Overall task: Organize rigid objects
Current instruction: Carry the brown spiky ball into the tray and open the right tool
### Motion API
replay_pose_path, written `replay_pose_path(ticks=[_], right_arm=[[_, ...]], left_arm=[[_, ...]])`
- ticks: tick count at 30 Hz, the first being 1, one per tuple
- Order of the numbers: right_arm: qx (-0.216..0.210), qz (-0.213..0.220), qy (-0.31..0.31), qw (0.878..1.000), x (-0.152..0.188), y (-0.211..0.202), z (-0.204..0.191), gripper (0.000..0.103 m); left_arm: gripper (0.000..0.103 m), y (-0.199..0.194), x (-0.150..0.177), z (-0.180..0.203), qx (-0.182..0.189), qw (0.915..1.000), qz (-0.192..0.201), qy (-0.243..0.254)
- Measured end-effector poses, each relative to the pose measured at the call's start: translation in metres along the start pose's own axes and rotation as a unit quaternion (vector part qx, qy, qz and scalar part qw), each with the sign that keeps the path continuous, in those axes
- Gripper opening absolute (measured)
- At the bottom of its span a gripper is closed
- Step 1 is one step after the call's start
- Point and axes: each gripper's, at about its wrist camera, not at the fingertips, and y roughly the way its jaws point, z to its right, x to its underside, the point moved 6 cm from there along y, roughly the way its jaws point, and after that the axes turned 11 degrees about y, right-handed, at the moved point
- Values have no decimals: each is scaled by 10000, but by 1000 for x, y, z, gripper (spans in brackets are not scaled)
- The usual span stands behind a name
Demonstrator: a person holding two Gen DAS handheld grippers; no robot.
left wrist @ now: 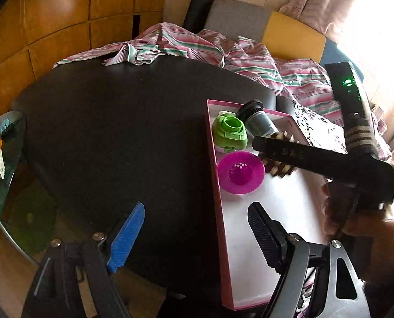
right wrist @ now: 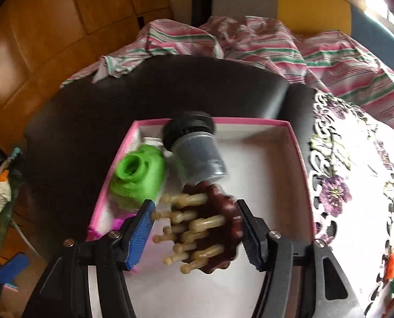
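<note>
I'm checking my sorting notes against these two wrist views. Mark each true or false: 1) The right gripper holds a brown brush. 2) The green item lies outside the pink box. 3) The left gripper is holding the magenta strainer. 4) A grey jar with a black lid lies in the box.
1) True: the right gripper is closed on the brown brush.
2) False: the green item lies inside the pink box.
3) False: the left gripper is open and empty; the magenta strainer lies in the box.
4) True: the grey jar lies there on its side.

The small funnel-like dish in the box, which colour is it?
Magenta-purple dish, seen best in the left wrist view, inside the pink-rimmed box.
</note>
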Motion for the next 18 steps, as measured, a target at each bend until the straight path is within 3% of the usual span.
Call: replay_pose_path(ticks=[6,18], right_arm=[[-190,68,61,9998,1,-17,1,64],[-41,387,28,9992,16,-61,17,65]], left_arm=[[81,-2,-1,0,-6,10000,30,-9],[81,-14,-4,10,-52,9996,163,216]])
